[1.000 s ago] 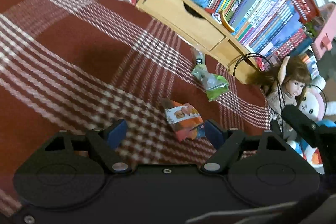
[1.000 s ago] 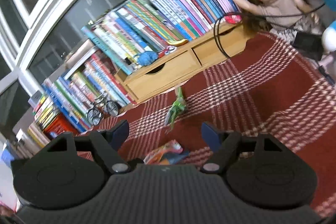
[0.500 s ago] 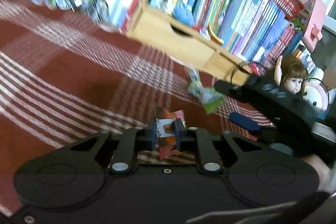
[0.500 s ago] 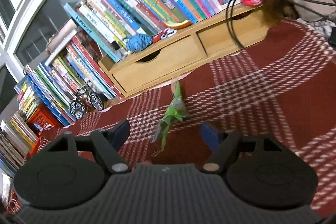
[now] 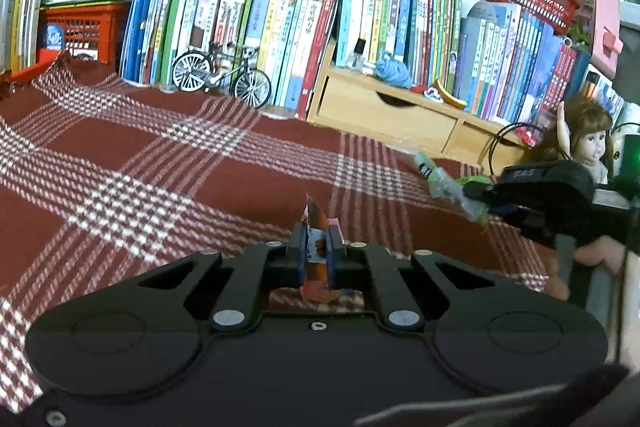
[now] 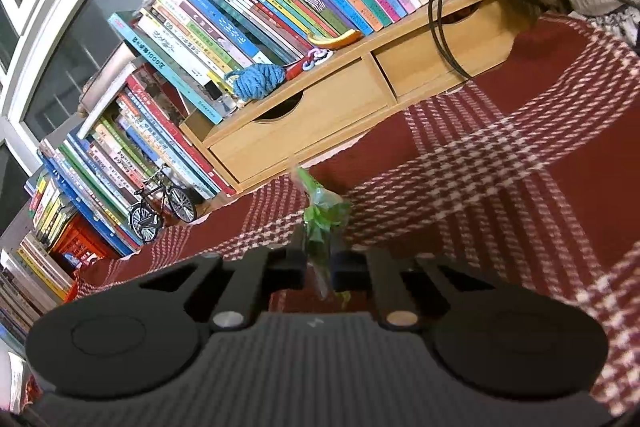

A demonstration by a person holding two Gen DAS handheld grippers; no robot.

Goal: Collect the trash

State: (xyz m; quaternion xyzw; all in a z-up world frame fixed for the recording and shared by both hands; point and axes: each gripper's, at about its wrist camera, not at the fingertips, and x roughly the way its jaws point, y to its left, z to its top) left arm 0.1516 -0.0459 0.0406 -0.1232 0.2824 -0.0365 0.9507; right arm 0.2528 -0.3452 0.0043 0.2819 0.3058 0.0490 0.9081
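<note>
Two pieces of litter are caught at once above a dark red, white-checked woven cloth [image 5: 168,163] spread over the surface. The left claw [image 5: 314,257] is closing on a crumpled orange-and-white snack wrapper [image 5: 316,227], which stands upright between the blue pads, pinched and apparently clear of the cloth. The right claw [image 6: 318,263] has clamped shut on a crinkled green-and-clear plastic wrapper [image 6: 320,215], whose free end trails forward toward a pale wooden two-drawer box [image 6: 348,107] beneath a row of upright books [image 5: 260,11]. In the left view that wrapper juts from the right claw near a brown-haired doll [image 5: 588,143]. The pick-up step looks all but done; the carry remains. No bin shows in either view, so the next move calls for finding one and holding both thin wrappers firmly, since such film can slip.
</note>
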